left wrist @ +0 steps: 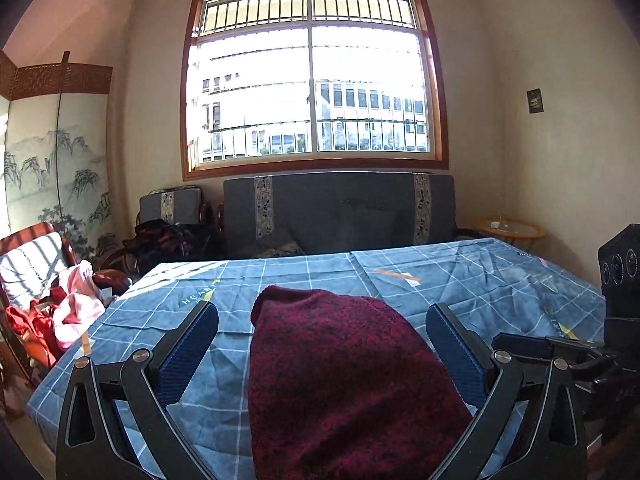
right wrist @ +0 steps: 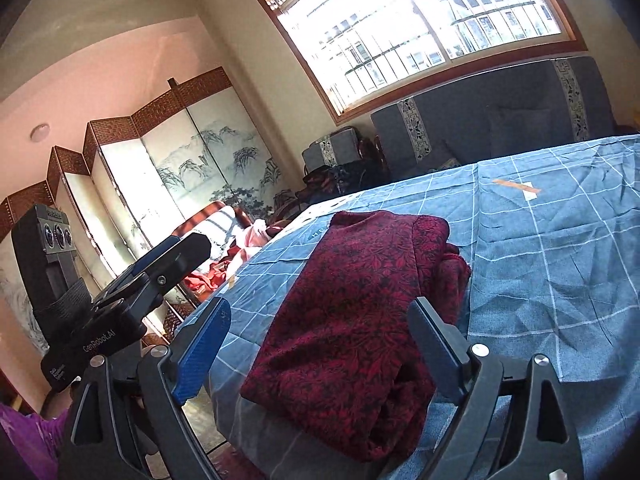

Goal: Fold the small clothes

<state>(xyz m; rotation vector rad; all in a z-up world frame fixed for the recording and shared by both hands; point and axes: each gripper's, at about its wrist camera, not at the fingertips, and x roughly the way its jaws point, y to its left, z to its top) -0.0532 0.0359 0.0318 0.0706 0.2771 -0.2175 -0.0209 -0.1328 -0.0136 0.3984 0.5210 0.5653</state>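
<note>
A dark red patterned garment [left wrist: 340, 376] lies folded into a long strip on the blue checked bed cover [left wrist: 500, 284]. It runs away from me, its near end at the bed's front edge. My left gripper [left wrist: 322, 316] is open and empty, its jaws spread on either side of the strip, just above it. In the right wrist view the same garment [right wrist: 360, 312] lies on the cover [right wrist: 560, 260], with looser cloth bunched along its right side. My right gripper [right wrist: 318, 312] is open and empty, jaws straddling the near end. The left gripper's body [right wrist: 120, 304] shows at the left.
A pile of pink and red clothes [left wrist: 60, 316] sits on a chair left of the bed. A dark sofa [left wrist: 340, 212] stands under the window behind the bed. A painted folding screen [right wrist: 160, 176] stands at the left. The right gripper's body [left wrist: 600, 356] is at the right edge.
</note>
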